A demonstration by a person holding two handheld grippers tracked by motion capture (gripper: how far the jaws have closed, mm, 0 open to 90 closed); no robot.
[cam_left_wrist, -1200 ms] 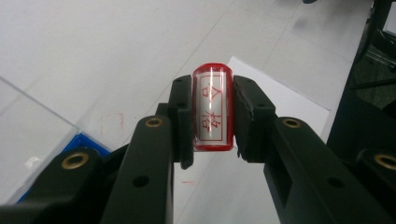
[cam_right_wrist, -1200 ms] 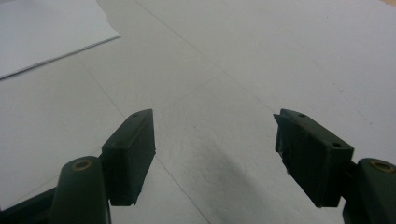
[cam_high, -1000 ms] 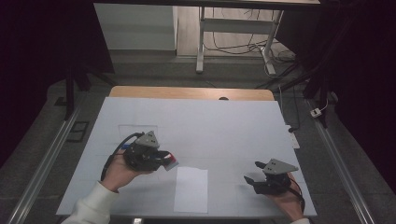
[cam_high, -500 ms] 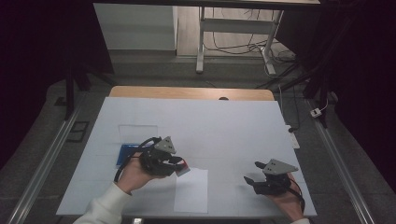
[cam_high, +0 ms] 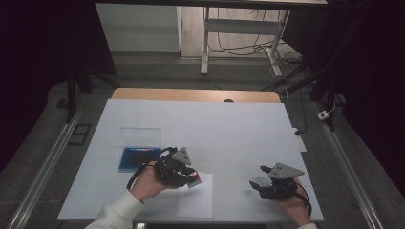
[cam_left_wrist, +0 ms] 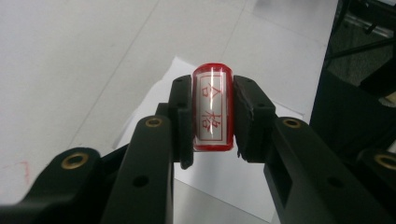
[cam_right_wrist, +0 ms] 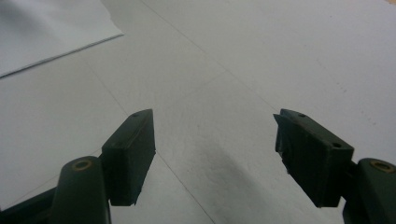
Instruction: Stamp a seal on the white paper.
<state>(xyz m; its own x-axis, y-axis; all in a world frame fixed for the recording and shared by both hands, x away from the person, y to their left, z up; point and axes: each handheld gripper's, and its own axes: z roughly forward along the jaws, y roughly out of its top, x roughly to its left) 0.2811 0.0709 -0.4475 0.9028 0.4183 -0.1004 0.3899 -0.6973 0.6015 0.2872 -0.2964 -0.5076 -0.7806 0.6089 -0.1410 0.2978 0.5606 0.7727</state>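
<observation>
Left hand-held gripper [cam_left_wrist: 212, 116] pinching a red stamp [cam_left_wrist: 213, 109] above white paper [cam_high: 196, 198], right hand-held gripper [cam_right_wrist: 215, 158] spread over the desk [cam_high: 229, 129]

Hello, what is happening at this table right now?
A person works with a gripper in each hand. The left gripper is shut on a red stamp, its printing face turned to the camera, held over the upper left corner of a white sheet of paper. A blue ink pad case lies open to the left. The right gripper rests to the right, jaws open, holding nothing. The sheet looks unstamped so far.
</observation>
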